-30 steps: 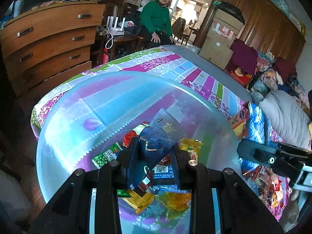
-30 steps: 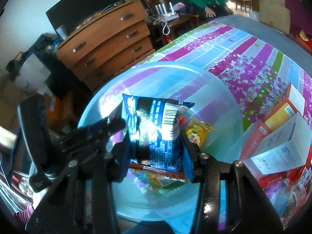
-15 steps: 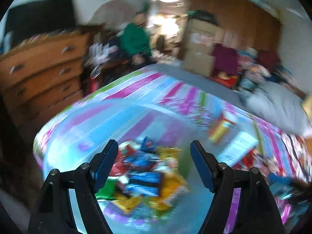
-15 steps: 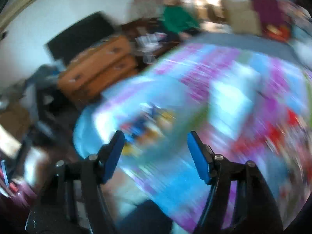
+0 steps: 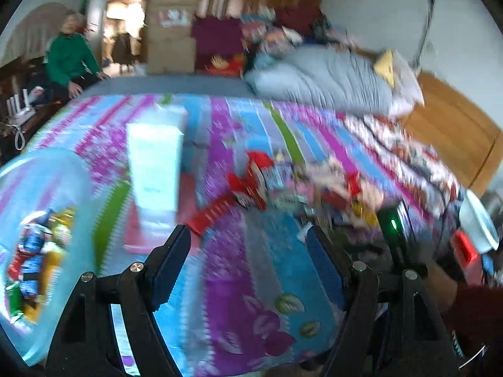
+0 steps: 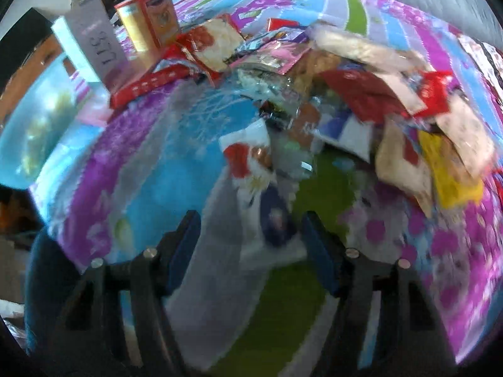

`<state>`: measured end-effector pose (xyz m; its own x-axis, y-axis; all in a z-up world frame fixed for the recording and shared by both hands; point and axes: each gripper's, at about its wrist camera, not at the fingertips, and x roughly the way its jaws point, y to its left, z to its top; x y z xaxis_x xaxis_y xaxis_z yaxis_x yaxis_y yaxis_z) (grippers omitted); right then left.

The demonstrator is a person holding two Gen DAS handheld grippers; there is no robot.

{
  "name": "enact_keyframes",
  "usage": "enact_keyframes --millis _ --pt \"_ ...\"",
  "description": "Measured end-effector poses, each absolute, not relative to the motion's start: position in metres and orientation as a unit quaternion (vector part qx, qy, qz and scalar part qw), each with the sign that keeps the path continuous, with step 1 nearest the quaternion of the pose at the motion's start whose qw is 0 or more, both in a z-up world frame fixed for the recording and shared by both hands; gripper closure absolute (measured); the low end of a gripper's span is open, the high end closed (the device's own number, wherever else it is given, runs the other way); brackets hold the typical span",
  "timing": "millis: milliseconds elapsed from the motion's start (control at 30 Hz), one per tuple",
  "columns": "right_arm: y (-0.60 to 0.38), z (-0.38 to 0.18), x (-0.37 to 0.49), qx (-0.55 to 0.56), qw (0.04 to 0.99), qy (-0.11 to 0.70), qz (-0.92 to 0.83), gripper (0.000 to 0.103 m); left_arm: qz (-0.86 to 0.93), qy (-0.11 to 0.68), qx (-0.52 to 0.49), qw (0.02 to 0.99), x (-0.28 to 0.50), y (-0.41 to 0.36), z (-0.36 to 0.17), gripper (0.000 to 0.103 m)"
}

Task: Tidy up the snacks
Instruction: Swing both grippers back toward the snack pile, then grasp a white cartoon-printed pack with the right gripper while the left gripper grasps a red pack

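Note:
Both views are motion-blurred. My left gripper [image 5: 248, 260] is open and empty above the striped bedspread [image 5: 226, 282]. The clear blue bin [image 5: 59, 169] sits at its left with several snack packets [image 5: 34, 251] inside. My right gripper [image 6: 251, 245] is open and empty, over the bedspread just short of a pile of loose snack packets [image 6: 361, 100]. A small red and white packet [image 6: 248, 154] and a dark blue one [image 6: 276, 220] lie nearest its fingers. The bin [image 6: 37, 125] also shows at the left of the right wrist view.
A tall white box [image 5: 154, 169] and red boxes [image 5: 217, 213] stand right of the bin; the right wrist view shows the white box [image 6: 97, 44] and an orange box [image 6: 151, 22]. A grey quilt [image 5: 330, 81] lies at the bed's far side. A person in green [image 5: 69, 59] sits beyond.
Both grippers let go of their blue snack packets into the bin, opened, and swung right, away from the bin toward the loose snack pile.

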<state>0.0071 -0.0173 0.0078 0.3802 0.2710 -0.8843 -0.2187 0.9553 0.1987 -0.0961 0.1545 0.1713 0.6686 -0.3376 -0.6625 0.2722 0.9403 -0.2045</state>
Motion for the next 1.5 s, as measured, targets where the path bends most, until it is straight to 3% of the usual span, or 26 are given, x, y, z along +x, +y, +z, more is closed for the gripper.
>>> enact_keyframes --millis 67,100,133,200,533,667,700,733,833,933,1100,1367,1500 --pt "-0.018 0.003 0.013 0.016 0.834 0.532 0.145 0.058 -0.17 0.385 -0.043 0.906 -0.082 0.142 0.157 0.026" --pt "-0.02 0.002 0.012 0.016 0.836 0.529 0.145 0.07 -0.169 0.388 -0.041 0.905 -0.075 0.135 0.152 0.026" --pt "-0.024 0.002 0.009 0.029 0.837 0.525 0.15 0.073 -0.171 0.391 -0.038 0.904 -0.064 0.127 0.146 0.03" --pt "-0.036 0.002 0.002 0.067 0.836 0.519 0.164 0.073 -0.176 0.396 -0.036 0.901 -0.04 0.109 0.133 0.035" --pt "-0.099 -0.007 -0.038 0.219 0.805 0.511 0.206 0.073 -0.058 0.363 0.041 0.929 0.129 0.042 0.088 0.033" --pt "-0.101 -0.009 -0.034 0.243 0.798 0.507 0.216 0.073 -0.049 0.456 0.049 0.887 0.167 0.044 0.038 0.036" --pt "-0.101 -0.01 -0.033 0.244 0.798 0.506 0.218 0.073 -0.08 0.473 0.038 0.876 0.165 0.04 0.032 0.041" --pt "-0.102 -0.01 -0.033 0.245 0.798 0.505 0.221 0.073 -0.116 0.483 0.04 0.867 0.155 0.034 0.03 0.053" --pt "-0.105 -0.011 -0.03 0.256 0.795 0.502 0.225 0.073 -0.207 0.457 0.088 0.86 0.101 0.01 0.041 0.052" --pt "-0.107 -0.01 -0.033 0.255 0.799 0.497 0.221 0.073 -0.286 0.455 0.054 0.841 0.048 0.011 0.057 0.051" --pt "-0.113 -0.009 -0.038 0.253 0.805 0.492 0.217 0.073 -0.255 0.439 0.018 0.861 -0.015 0.041 0.072 0.05" --pt "-0.109 -0.012 -0.041 0.257 0.804 0.49 0.216 0.073 -0.228 0.456 -0.016 0.86 -0.036 0.069 0.065 0.049" --pt "-0.112 -0.014 -0.04 0.265 0.8 0.492 0.218 0.073 -0.242 0.437 -0.021 0.866 -0.041 0.066 0.077 0.037"
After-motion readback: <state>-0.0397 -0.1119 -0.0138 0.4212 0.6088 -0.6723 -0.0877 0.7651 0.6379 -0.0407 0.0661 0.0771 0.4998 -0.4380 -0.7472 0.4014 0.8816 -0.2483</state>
